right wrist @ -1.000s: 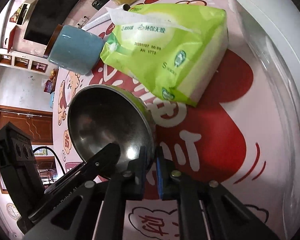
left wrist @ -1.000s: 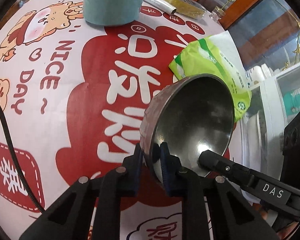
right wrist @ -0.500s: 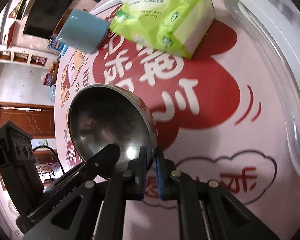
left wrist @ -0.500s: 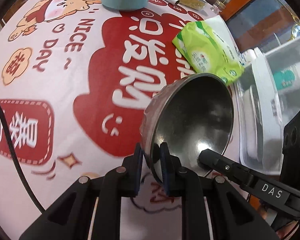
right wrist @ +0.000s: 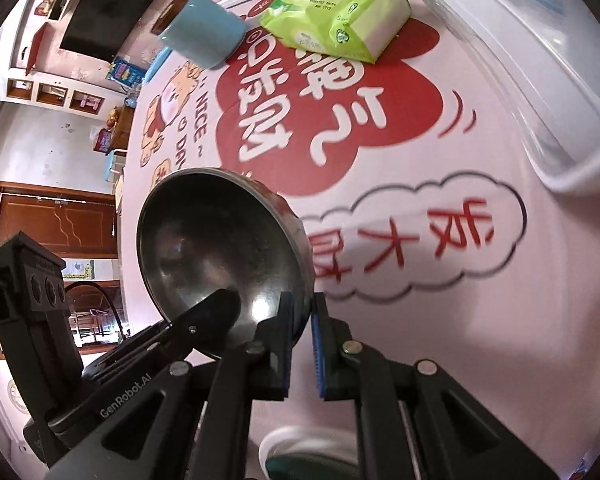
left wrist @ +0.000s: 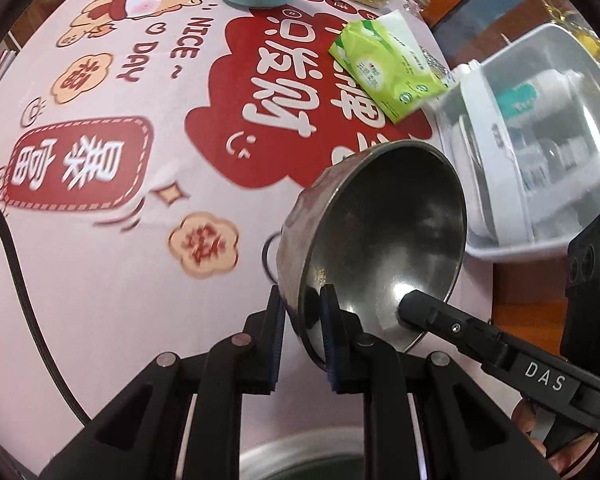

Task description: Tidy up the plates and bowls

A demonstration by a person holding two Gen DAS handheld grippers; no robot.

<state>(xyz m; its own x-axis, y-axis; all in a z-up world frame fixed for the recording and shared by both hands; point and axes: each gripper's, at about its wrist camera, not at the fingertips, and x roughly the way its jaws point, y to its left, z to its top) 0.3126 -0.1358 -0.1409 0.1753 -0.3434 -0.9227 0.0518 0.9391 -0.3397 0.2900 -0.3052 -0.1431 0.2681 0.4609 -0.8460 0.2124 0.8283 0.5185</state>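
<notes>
Both hand-held grippers, left [left wrist: 300,312] and right [right wrist: 302,316], pinch the steel bowl's [left wrist: 384,240] rim above the worktop [left wrist: 120,264]; stowing it remains.

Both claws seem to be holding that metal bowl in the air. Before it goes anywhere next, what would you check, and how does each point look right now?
1. Left claw shut on the bowl rim: ok.
2. Right claw shut on the opposite rim: ok.
3. Bowl lifted off the tablecloth: ok.
4. Bowl empty, nothing to spill: ok, though it hangs tilted.
5. Tissue pack and blue cup away from the bowl: ok.
6. Free room in the clear bin for a bowl: cannot tell; its contents are blurred.
</notes>
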